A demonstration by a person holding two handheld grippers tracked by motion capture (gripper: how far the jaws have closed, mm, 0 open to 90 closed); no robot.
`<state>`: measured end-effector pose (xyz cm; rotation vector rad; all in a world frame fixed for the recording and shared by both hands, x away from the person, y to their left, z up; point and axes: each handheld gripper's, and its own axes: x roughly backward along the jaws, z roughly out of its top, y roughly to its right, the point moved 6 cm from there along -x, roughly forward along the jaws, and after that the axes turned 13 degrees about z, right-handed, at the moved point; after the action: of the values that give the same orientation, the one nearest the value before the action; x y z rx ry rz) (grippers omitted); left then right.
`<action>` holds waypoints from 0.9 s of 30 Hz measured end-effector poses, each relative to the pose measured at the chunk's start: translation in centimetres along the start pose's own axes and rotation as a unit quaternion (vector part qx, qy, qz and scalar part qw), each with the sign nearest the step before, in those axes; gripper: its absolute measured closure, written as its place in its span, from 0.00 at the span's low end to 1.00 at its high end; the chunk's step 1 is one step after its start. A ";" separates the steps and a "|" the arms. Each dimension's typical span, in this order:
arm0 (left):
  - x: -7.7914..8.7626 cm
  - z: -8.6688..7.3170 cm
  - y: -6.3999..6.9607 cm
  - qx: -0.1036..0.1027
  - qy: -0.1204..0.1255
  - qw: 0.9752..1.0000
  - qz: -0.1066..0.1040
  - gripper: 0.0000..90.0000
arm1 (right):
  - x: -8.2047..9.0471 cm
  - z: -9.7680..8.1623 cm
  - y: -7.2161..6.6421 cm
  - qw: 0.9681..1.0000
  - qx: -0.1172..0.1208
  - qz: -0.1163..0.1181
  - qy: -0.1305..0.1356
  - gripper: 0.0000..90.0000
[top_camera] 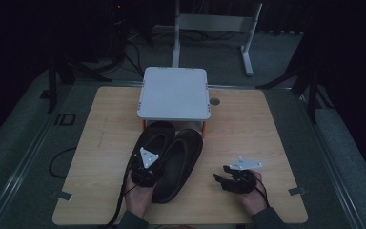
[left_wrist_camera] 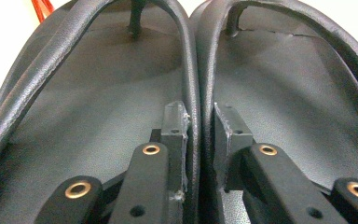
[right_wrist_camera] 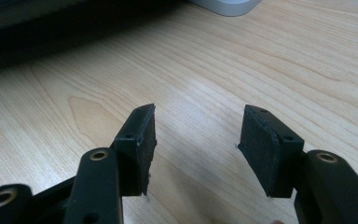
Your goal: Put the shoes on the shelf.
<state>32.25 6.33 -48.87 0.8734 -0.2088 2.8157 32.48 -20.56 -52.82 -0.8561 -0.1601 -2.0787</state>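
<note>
Tabletop [top_camera: 248, 129]: slippers [top_camera: 171, 157] lengthwise, toes probably shelfward.

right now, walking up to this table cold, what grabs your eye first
A pair of black flip-flops lying side by side mid-table, toes tucked under a white raised stand. The left gripper pinches their two inner straps together. The right gripper rests open on bare wood, holding nothing.

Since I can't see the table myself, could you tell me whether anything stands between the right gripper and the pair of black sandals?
Nothing visible does. The right gripper rests open on bare table beside the sandals, with only wood between them. The left gripper is already shut on their two adjoining straps.
</note>
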 end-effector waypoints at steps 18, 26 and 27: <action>-2.0 1.7 -0.2 0.027 0.007 0.999 0.022 0.84 | -0.2 -0.2 0.0 1.000 0.001 0.000 -0.008 0.50; -2.7 2.8 -0.1 0.035 0.011 0.999 0.026 0.84 | -0.2 -0.2 -0.1 1.000 0.003 -0.003 -0.008 0.50; -2.8 2.9 -0.1 0.036 0.011 0.999 0.028 0.84 | -0.2 -0.2 -0.1 1.000 0.002 -0.003 -0.008 0.50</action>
<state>36.13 5.52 -48.09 0.8640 -0.1300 2.8990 32.43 -20.47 -53.07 -0.8709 -0.1759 -2.0771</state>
